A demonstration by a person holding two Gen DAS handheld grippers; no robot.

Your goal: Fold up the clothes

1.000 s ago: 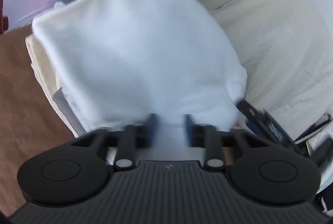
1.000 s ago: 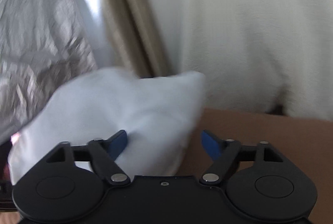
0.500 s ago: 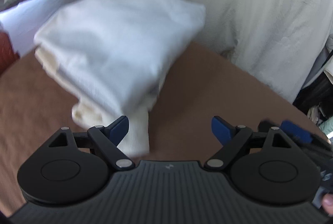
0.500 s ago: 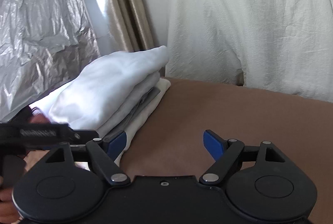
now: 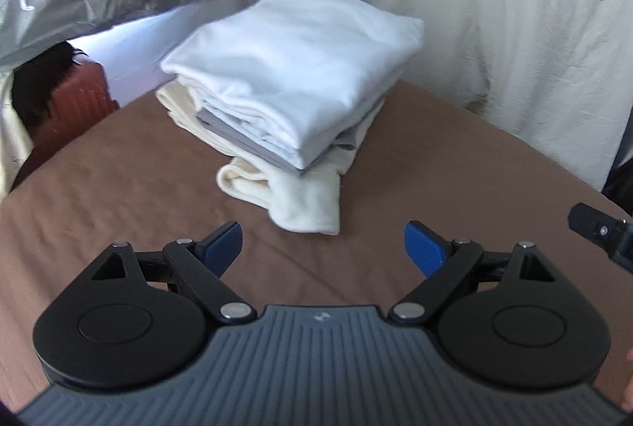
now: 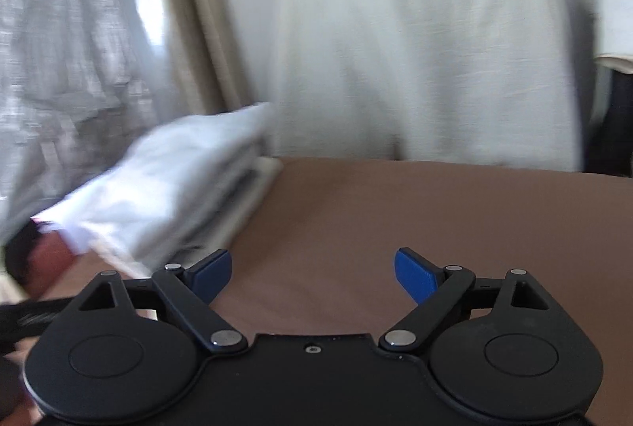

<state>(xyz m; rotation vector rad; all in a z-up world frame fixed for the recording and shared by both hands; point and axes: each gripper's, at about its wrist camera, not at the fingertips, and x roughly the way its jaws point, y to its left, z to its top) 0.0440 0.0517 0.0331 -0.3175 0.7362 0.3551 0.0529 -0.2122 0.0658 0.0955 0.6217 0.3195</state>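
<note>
Now the stack of folded clothes (image 5: 292,85) rests at the far left of the brown bench (image 5: 455,164). Both the left tool (image 5: 322,246) and the right tool (image 6: 312,269) are opening wider, nothing between their jaws.

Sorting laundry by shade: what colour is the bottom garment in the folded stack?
Cream, clearest in the left wrist view.

The left black two-finger gripper (image 5: 321,244) has 2 blue pads, silver pivot screws, round black discs and a ribbed grey housing. The right black gripper (image 6: 311,269) matches, with a smooth black housing.
</note>
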